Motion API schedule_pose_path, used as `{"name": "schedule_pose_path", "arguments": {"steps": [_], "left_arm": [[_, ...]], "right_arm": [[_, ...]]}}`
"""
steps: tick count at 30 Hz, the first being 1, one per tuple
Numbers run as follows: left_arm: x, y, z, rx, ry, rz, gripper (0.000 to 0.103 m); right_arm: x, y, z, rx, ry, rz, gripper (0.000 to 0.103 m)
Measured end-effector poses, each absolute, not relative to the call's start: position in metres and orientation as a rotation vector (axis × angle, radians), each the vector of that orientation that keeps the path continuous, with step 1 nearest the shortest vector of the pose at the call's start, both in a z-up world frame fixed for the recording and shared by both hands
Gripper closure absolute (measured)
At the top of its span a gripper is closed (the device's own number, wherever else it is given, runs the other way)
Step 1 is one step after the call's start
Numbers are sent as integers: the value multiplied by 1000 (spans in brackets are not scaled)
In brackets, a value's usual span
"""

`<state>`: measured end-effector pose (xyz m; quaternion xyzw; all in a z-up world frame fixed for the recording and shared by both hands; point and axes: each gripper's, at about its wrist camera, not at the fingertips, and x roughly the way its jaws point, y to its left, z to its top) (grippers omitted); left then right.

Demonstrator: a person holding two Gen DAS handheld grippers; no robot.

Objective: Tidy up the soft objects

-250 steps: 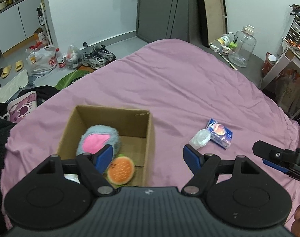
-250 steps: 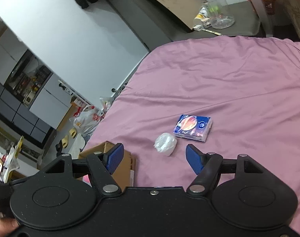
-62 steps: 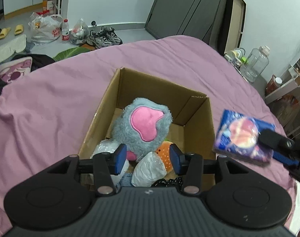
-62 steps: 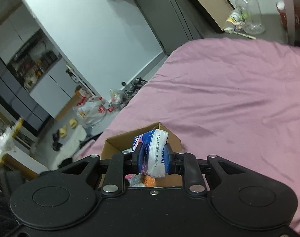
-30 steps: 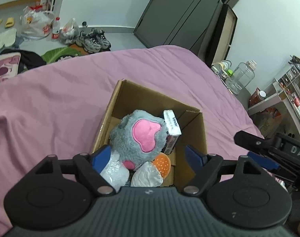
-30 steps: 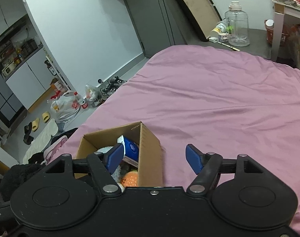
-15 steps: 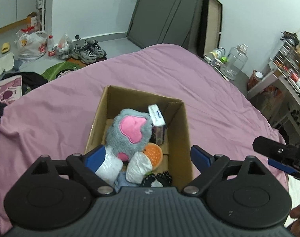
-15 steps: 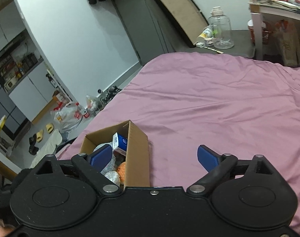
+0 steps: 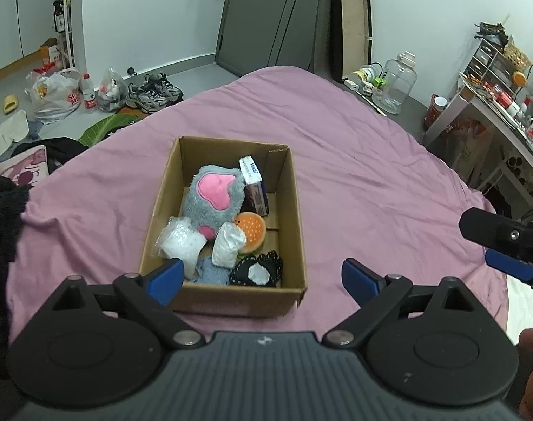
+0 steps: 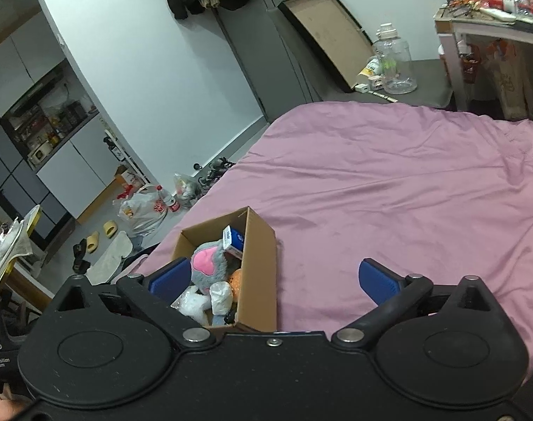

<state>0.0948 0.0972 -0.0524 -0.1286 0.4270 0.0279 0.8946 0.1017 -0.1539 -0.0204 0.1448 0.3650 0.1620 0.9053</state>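
while the cardboard box (image 9: 228,294) sits on the purple bedspread (image 9: 372,175), its open top faces up and its near wall lies just beyond the left gripper (image 9: 261,275), whose blue fingers (image 9: 164,277) are spread wide with nothing between them. inside the box, a grey plush paw with a pink pad (image 9: 215,196) fills the middle toward 12 o'clock, a blue tissue packet (image 9: 254,182) leans on end against it at 1 o'clock near the far right corner, an orange burger plush (image 9: 253,228) lies at centre right, two white crumpled bags (image 9: 182,242) sit toward 8 o'clock, and a black lace piece (image 9: 256,270) rests against the near wall at 5 o'clock. the contents reach close to the rim along the left and near walls; bare cardboard floor shows along the right wall. from 1 to 4 o'clock of the box the bedspread runs open and wrinkled to the bed's edge.

the right gripper (image 10: 273,282) is held above the bed with its blue fingers (image 10: 380,280) wide apart and holding nothing; in its own view the box (image 10: 259,266) sits at 9 o'clock of the gap, partly behind the left finger, with open bedspread (image 10: 389,189) from 12 to 3 o'clock. in the left wrist view that gripper's finger (image 9: 505,266) shows at 3 o'clock, well apart from the box. on the floor past the bed's far left edge lie sneakers (image 9: 154,93) and a plastic bag (image 9: 54,94).
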Motion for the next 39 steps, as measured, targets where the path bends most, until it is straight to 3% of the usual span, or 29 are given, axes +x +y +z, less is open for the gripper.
{"name": "schedule_pose_path", "arguments": {"steps": [5,39], "left_arm": [[76,88,-38,-226,873,76,3],[-39,51,17,-118,813,85,2]], "right_arm": [[84,-162,-8,290,739,343,0],[-23,-190,29,124,686,381,0]]}}
